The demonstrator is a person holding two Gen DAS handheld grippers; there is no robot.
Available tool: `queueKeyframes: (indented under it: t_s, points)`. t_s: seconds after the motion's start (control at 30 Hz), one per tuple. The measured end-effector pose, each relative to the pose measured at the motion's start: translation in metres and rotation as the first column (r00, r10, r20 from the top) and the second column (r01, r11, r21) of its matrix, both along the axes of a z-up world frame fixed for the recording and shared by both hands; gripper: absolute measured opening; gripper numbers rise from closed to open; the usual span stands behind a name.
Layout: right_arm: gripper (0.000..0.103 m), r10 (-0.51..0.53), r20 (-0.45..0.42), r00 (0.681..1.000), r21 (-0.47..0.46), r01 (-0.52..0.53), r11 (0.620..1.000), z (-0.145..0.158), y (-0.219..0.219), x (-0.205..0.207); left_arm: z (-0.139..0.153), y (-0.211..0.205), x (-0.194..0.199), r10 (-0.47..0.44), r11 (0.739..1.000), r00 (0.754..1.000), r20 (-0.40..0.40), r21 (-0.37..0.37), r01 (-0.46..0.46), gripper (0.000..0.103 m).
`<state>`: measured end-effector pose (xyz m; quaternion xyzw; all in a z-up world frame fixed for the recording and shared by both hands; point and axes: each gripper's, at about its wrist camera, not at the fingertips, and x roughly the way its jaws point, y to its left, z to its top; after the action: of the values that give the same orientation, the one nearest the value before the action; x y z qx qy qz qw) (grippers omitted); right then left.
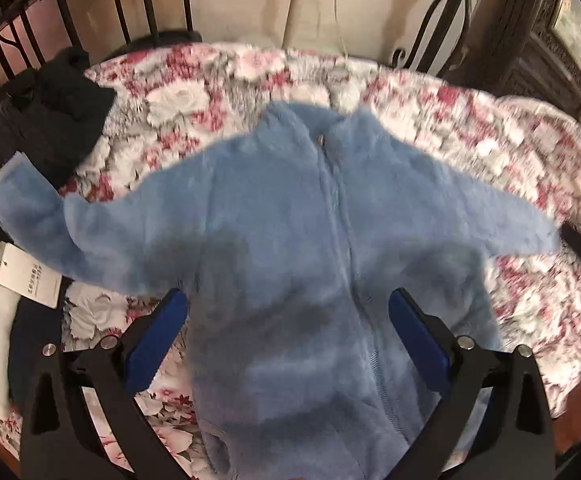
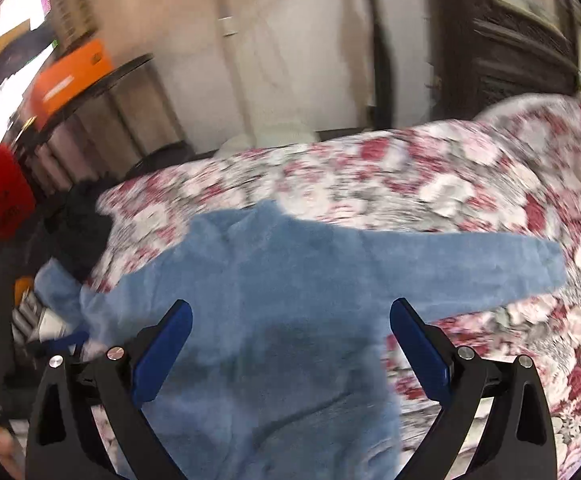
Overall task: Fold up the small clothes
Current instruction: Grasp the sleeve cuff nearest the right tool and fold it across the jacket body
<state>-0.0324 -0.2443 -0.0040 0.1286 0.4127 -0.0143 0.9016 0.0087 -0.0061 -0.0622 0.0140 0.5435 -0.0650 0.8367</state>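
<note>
So far unfolded | blue jacket (image 1: 290,240) flat mid-bed (image 1: 470,128), sleeves apparently spread | left gripper (image 1: 288,322), right gripper (image 2: 290,326) agape, empty | all folds remain

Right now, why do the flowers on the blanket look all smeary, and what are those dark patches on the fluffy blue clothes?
Right wrist view: the floral blanket is streaked by motion blur, likely a moving camera. Left wrist view: milder blur, the blue fleece garment a bit sharper. Both views: the dark patches look like shadows, perhaps from the open left gripper and right gripper; the fisheye lens bends the edges.
</note>
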Motion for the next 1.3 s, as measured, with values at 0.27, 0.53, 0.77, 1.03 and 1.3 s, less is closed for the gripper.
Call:
queueKeyframes:
  t_s: [0.27,0.53,0.77,1.03,1.3]
  points:
    - [0.100,-0.414,-0.155,0.897,0.384,0.441,0.811,-0.059,-0.201,-0.007,-0.052,-0.023,0.002,-0.055,0.992,0.992,-0.109,0.108,0.067,0.098]
    - [0.099,-0.612,-0.261,0.747,0.623,0.614,0.484,-0.135,-0.299,-0.047,-0.122,-0.030,0.004,-0.050,0.992,0.955,-0.293,0.099,0.083,0.099]
    - [0.079,-0.665,-0.300,0.683,0.650,0.657,0.381,-0.172,-0.327,-0.055,-0.125,-0.021,0.003,-0.062,0.997,0.950,-0.306,0.024,0.073,0.099]
    - [0.071,-0.699,-0.276,0.660,0.612,0.682,0.401,-0.176,-0.333,-0.048,-0.054,-0.069,0.011,-0.191,0.982,0.976,-0.105,-0.037,0.188,0.098]
    - [0.059,-0.684,-0.279,0.674,0.598,0.679,0.426,-0.184,-0.335,-0.048,-0.074,-0.197,0.062,-0.237,0.966,0.965,-0.114,0.073,0.247,0.098]
